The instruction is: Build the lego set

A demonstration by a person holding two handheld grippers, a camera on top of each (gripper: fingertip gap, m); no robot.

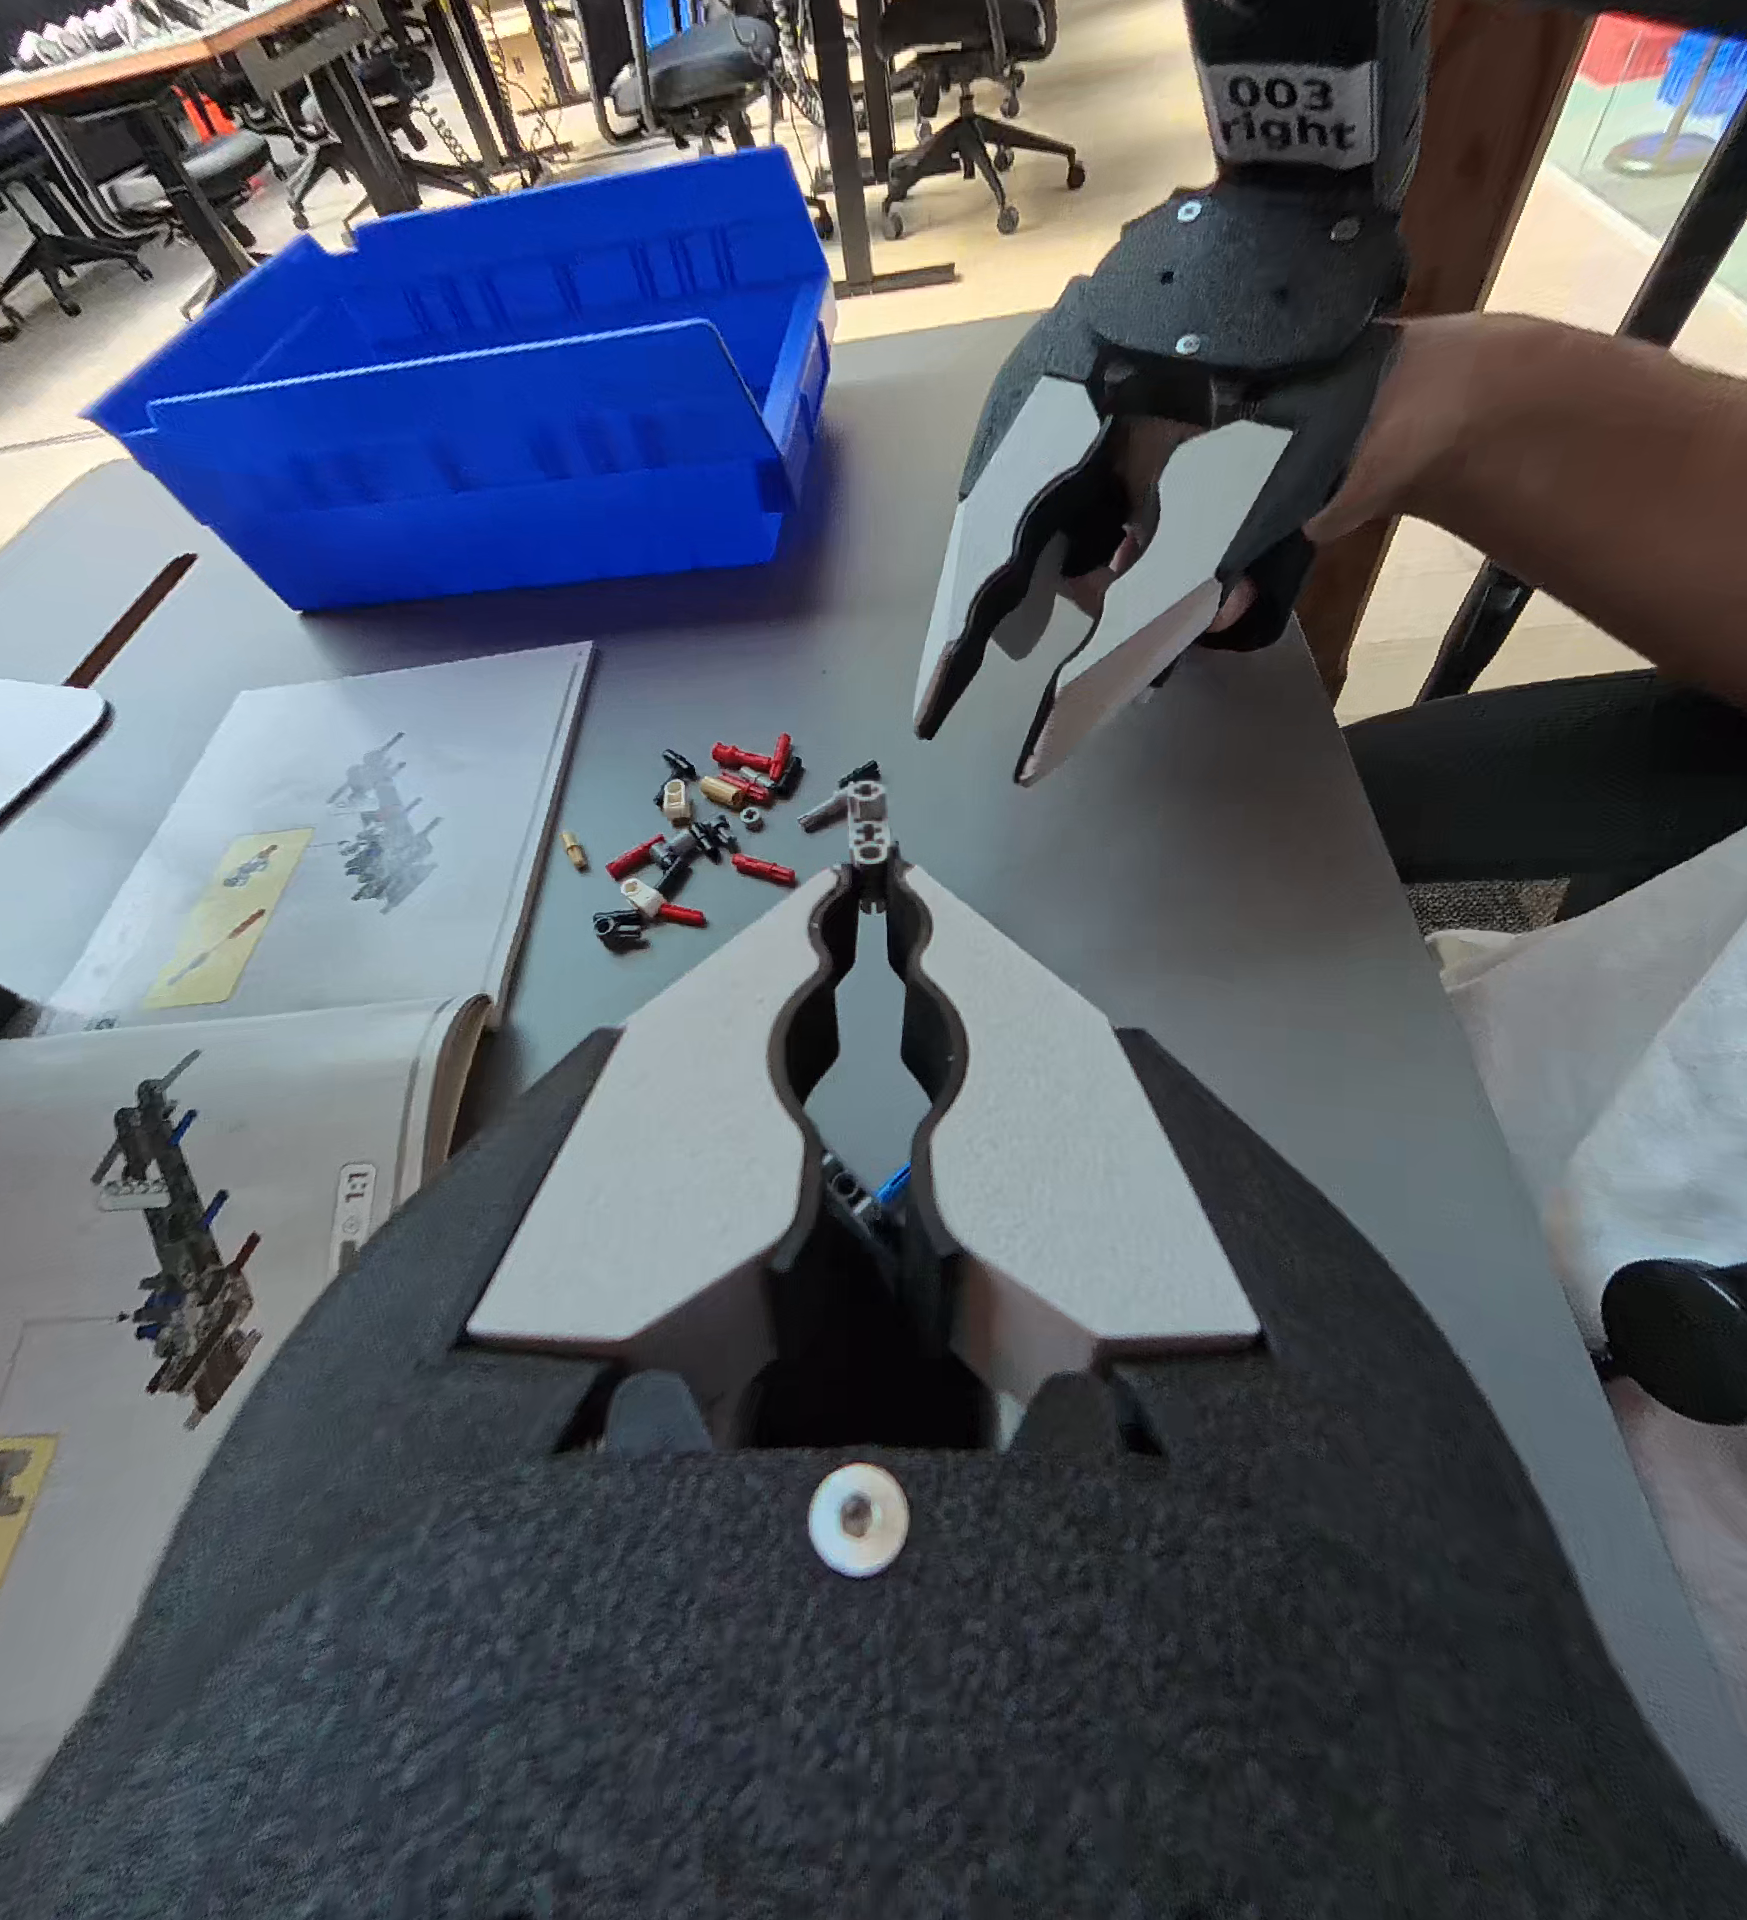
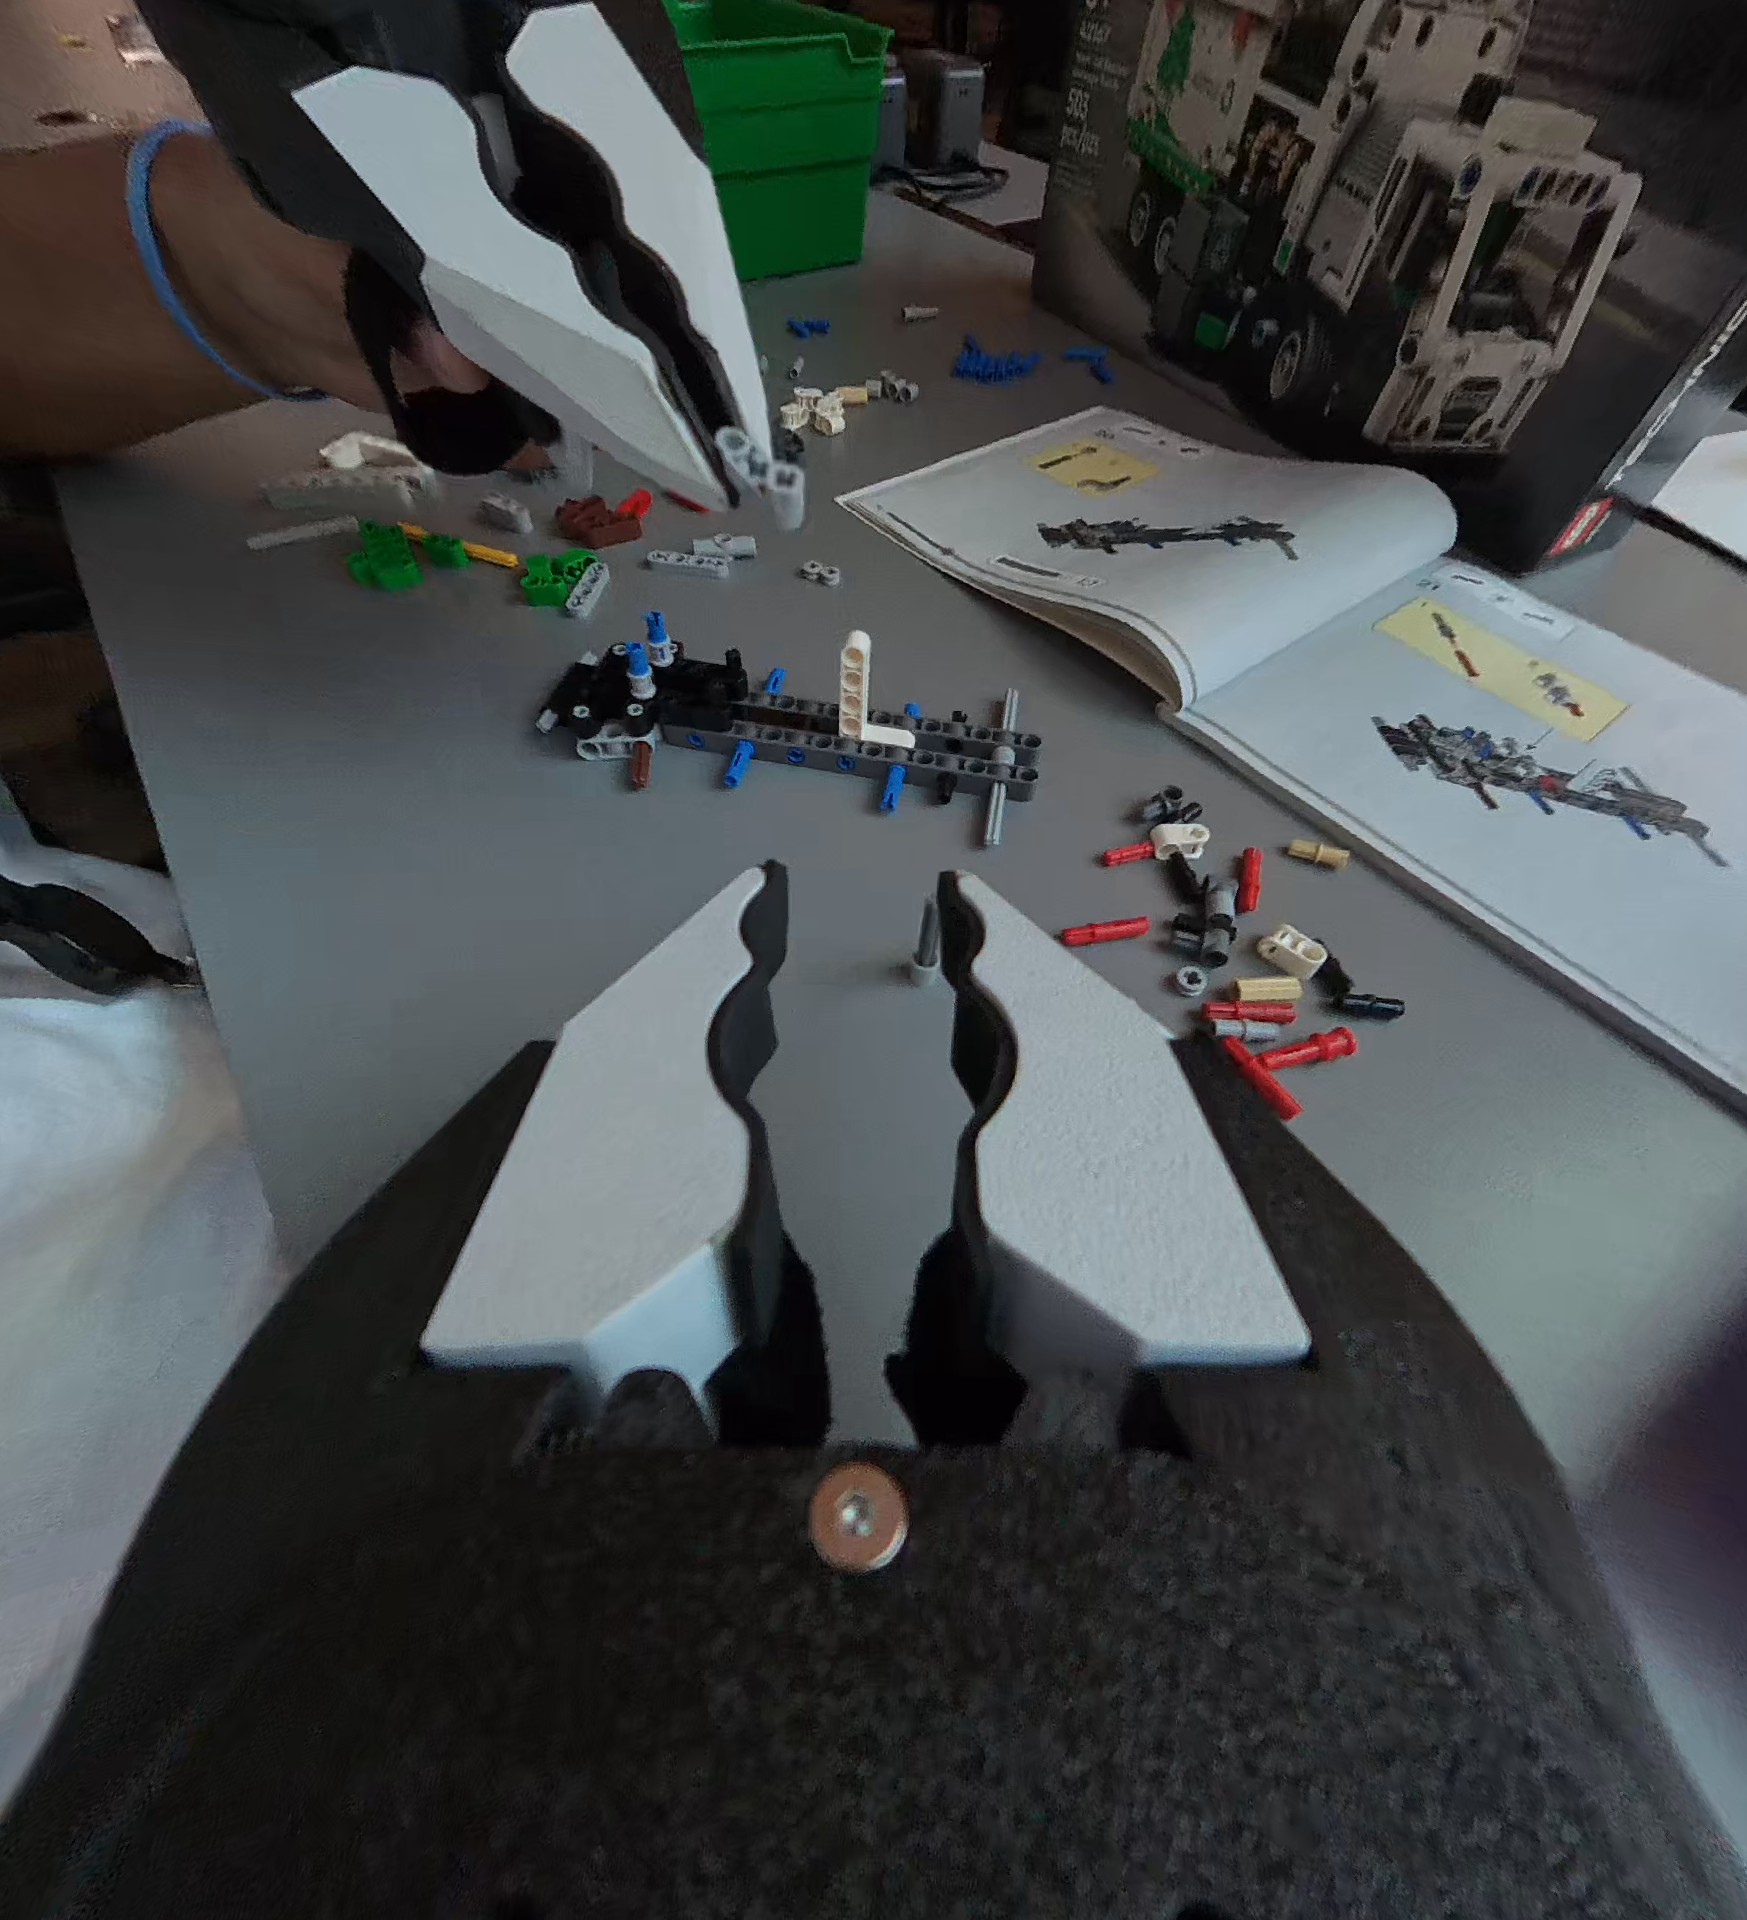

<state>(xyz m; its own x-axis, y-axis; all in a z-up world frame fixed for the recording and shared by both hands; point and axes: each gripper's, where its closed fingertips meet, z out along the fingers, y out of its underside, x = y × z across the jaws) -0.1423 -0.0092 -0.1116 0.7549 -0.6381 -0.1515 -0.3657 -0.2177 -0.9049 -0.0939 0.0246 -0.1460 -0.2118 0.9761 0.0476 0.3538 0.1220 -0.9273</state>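
Note:
My left gripper (image 1: 869,881) is shut on a small light-grey connector piece (image 1: 869,821), held above the table; the right wrist view shows the gripper (image 2: 749,483) and the piece (image 2: 781,480) at the upper left. My right gripper (image 2: 858,875) is open and empty, low over the table, and also shows in the left wrist view (image 1: 975,750). A grey pin (image 2: 926,943) lies just inside its right fingertip. The partly built dark-grey chassis (image 2: 796,732) with blue pins and a white L-beam lies beyond it. A pile of small red, black and tan pins (image 2: 1243,966) lies to the right.
An open instruction booklet (image 2: 1368,665) lies at the right, with the set's box (image 2: 1368,208) behind it. A green bin (image 2: 786,135) stands at the back. Green, brown and grey loose parts (image 2: 474,551) lie at the left. A blue bin (image 1: 495,416) stands on the table's far side. The grippers' ends are close to 8 cm from one another.

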